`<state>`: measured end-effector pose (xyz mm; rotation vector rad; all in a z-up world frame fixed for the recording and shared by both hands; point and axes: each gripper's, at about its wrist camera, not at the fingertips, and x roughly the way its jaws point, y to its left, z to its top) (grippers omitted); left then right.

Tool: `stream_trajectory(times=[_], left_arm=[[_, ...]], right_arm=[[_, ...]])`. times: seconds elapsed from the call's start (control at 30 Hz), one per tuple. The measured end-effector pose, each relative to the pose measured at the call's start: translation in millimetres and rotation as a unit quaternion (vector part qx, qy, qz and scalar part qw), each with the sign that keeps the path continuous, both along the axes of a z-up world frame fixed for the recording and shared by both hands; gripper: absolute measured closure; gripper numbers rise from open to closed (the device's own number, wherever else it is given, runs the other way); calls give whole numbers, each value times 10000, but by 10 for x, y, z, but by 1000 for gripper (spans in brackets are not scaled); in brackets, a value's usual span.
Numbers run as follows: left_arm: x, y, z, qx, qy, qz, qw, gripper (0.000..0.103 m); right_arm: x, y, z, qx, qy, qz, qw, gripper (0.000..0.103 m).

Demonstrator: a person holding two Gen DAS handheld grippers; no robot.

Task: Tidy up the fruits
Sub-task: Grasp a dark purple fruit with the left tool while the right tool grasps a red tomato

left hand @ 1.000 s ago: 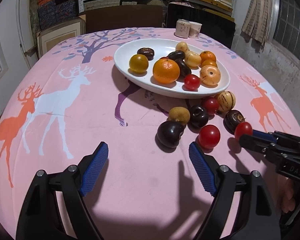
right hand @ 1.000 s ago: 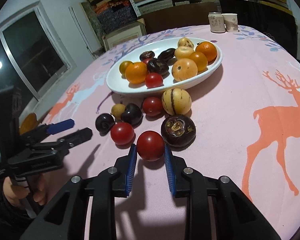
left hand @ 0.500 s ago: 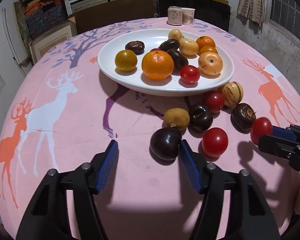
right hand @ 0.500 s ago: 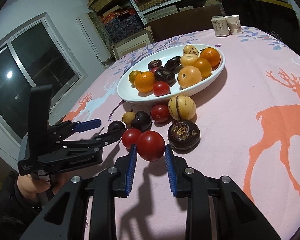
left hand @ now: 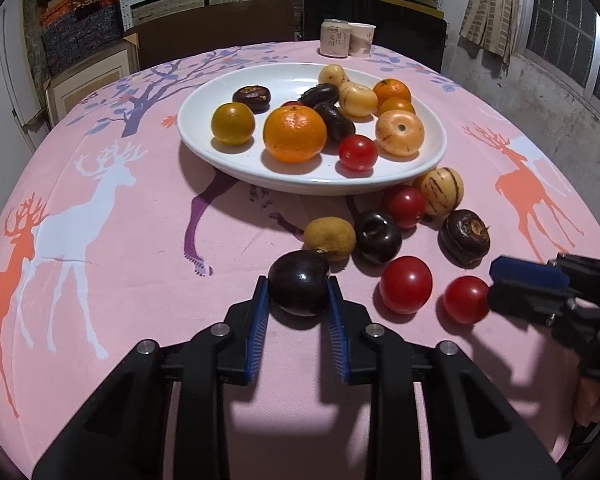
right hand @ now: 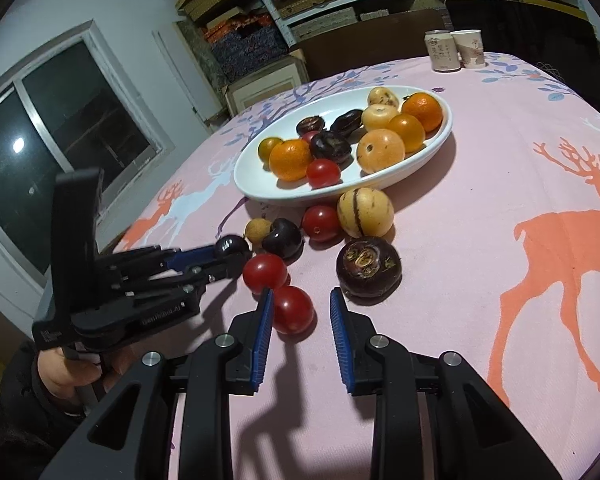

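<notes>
Plum (left hand: 299, 282), dark, near-round, pinched in left claw (left hand: 297, 285); right claw (right hand: 301, 295) spread, red tomato (right hand: 294, 311) against one pad (right hand: 265, 320)

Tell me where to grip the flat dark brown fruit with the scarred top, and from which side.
I'd grip the dark brown fruit across its wide middle, left and right flanks, coming from above on the near side. It sits flat, scar up, with bare tablecloth on both flanks; the striped yellow fruit crowds its far side.

Sharp fisheye, overhead light, hard shadows
</notes>
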<state>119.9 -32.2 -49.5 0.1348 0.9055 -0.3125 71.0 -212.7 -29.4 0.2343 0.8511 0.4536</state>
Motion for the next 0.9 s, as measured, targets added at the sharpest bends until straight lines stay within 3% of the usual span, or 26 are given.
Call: stream_trajectory(times=[0.1, 0.23, 0.37, 0.9], left_arm=[[8, 88, 20, -182, -8, 137, 9997, 76], [-43, 153, 88, -376, -212, 218, 9988, 76], [-63, 147, 116, -364, -306, 216, 9986, 76], [-32, 181, 86, -470, -175, 271, 9984, 76]], right_arm=[[-2, 89, -7, -302, 19, 65, 9995, 63], [62, 202, -77, -702, 247, 108, 9972, 62], [98, 304, -65, -995, 200, 98, 9948, 61], [173, 252, -84, -846, 293, -182, 9958, 69]])
